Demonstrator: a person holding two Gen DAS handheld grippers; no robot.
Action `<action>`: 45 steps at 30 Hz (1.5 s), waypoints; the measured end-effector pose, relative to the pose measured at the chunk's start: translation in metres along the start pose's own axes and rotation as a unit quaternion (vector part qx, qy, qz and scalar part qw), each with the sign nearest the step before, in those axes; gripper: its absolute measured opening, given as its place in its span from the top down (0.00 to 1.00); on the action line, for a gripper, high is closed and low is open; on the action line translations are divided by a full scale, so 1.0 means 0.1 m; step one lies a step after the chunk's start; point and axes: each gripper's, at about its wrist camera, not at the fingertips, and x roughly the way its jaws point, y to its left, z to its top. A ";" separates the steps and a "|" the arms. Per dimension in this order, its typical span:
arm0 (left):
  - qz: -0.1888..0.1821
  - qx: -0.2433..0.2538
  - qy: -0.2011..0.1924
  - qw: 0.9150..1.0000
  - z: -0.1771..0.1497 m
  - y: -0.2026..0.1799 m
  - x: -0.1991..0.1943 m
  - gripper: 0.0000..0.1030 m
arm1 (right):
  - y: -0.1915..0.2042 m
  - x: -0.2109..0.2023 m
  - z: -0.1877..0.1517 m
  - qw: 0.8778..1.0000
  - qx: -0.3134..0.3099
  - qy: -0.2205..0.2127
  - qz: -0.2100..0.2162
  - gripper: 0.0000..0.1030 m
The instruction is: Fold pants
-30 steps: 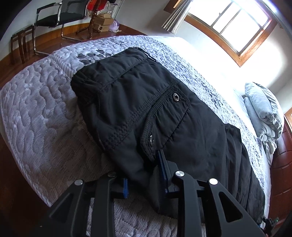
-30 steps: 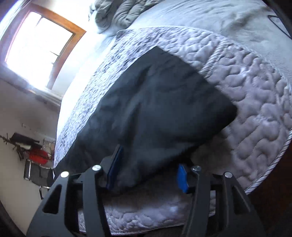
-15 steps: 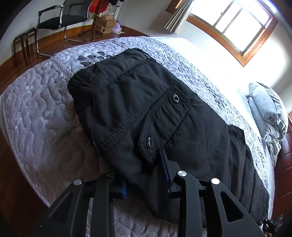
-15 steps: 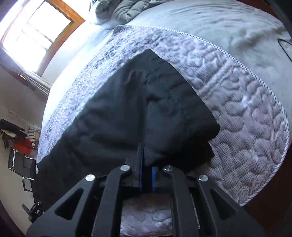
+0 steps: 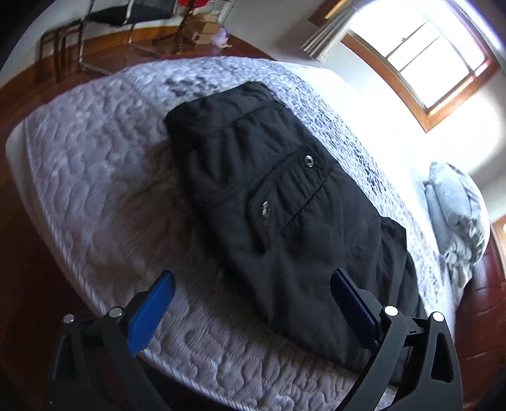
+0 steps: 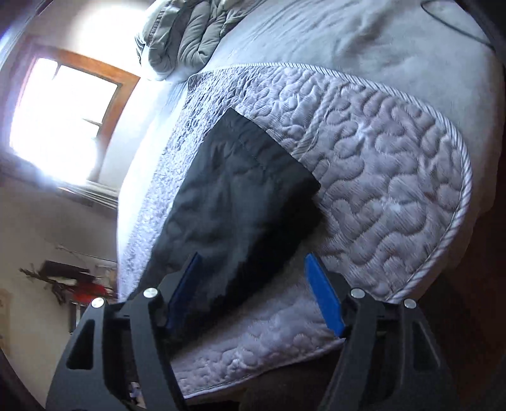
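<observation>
Pants [image 5: 284, 202] flat, lengthwise on quilted bed [image 5: 95, 196], near its edge, within reach. Left gripper [image 5: 253, 303] and right gripper [image 6: 253, 294]: jaws just opened, spread, gripping nothing; fold likely just released.

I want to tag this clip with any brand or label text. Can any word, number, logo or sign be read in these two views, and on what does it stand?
None can be read.
Black pants: no label or print shows; the two metal snaps on the pocket flap are too small to tell any engraving.
Cardboard boxes by the far wall: any print is too blurred to read.
Quilted mattress: pattern only, no text.
</observation>
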 end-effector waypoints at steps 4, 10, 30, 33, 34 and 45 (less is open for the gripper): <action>-0.017 -0.040 0.014 0.999 -0.12 0.15 0.00 0.04 | -0.08 0.09 0.01 1.000 0.012 0.008 -0.006 0.33; -0.036 -0.064 0.017 0.997 -0.11 0.15 0.08 0.04 | -0.20 0.33 0.06 0.998 0.053 0.015 0.025 0.33; -0.045 -0.084 0.017 0.995 0.14 -0.16 0.61 0.57 | 0.11 0.57 0.45 0.996 0.028 0.002 0.081 0.88; -0.061 -0.090 0.010 0.994 0.16 -0.18 0.60 0.78 | 0.26 0.52 0.58 0.996 0.012 0.002 0.089 0.88; -0.072 -0.087 0.004 0.994 0.16 -0.21 0.56 0.83 | 0.33 0.51 0.64 0.996 0.004 0.000 0.089 0.88; -0.089 -0.051 0.008 0.995 -0.01 -0.61 0.76 0.80 | 0.24 0.40 0.92 0.999 -0.027 -0.019 -0.006 0.88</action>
